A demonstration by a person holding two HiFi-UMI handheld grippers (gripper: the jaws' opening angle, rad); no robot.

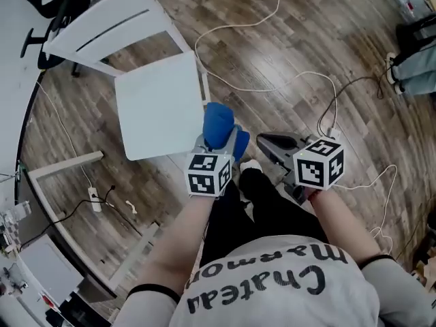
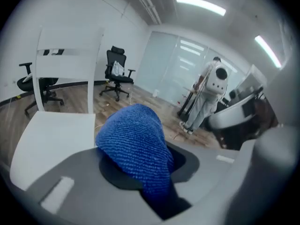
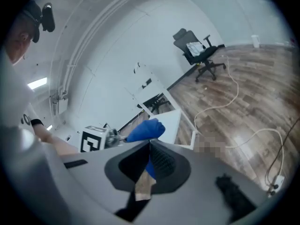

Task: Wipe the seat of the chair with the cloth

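**Cloth gripped at seat's near right corner**

The left gripper [image 1: 219, 145] is clenching the blue cloth [image 1: 219, 123]. In the left gripper view the cloth is bulging up out of the jaws and filling the slot between them. In the head view it is hanging just beside the right edge of the seat [image 1: 160, 107], close to the near right corner. Whether it is touching that edge cannot be told.

The seat is lying white and bare, with all four edges showing. The backrest [image 1: 102, 22] is rising along its far edge.

The right gripper [image 1: 267, 142] is sitting shut and empty, with its jaws meeting at the tips. It is hovering over the floor [image 1: 306, 39], to the right of the cloth and apart from the chair.

White cables [image 1: 238, 29] are looping across the floor beside the seat's right edge and on toward the right gripper. A power strip [image 1: 95, 199] is lying on the floor off the seat's near left corner. An office chair [image 2: 116, 71] and a standing person [image 2: 206, 97] are keeping well back.
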